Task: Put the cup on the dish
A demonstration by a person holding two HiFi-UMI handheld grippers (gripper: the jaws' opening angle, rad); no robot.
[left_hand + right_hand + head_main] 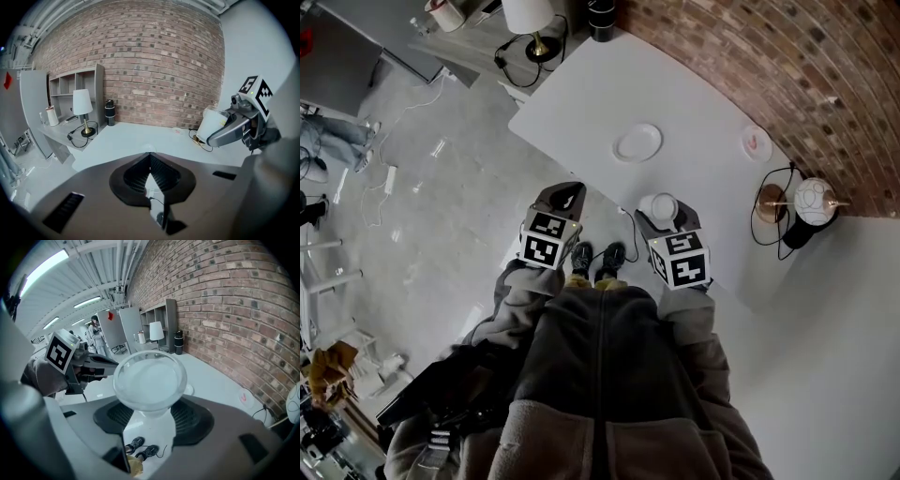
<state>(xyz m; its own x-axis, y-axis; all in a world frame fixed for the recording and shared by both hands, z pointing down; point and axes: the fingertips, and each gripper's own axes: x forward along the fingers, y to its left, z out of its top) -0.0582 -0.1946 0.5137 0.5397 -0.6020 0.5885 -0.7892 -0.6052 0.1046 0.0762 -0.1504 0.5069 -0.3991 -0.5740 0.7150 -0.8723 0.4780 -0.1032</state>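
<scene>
A translucent white cup [660, 207] hangs upright in my right gripper [662, 219], which is shut on its lower part, just off the near edge of the white table [694, 103]. The right gripper view shows the cup [149, 379] wide-mouthed and empty between the jaws. A round white dish [637, 142] lies on the table beyond the cup; part of the dish [189, 390] shows behind the cup's rim. My left gripper [570, 195] is shut and holds nothing, over the floor left of the table corner. Its view catches the cup [212, 123] at the right.
At the table's far end stand a lamp [528, 21] with its cord and a black bottle [602, 19]. By the brick wall lie a small plate with a red mark [756, 142], a copper disc [771, 202] and a white globe [814, 201] with cables.
</scene>
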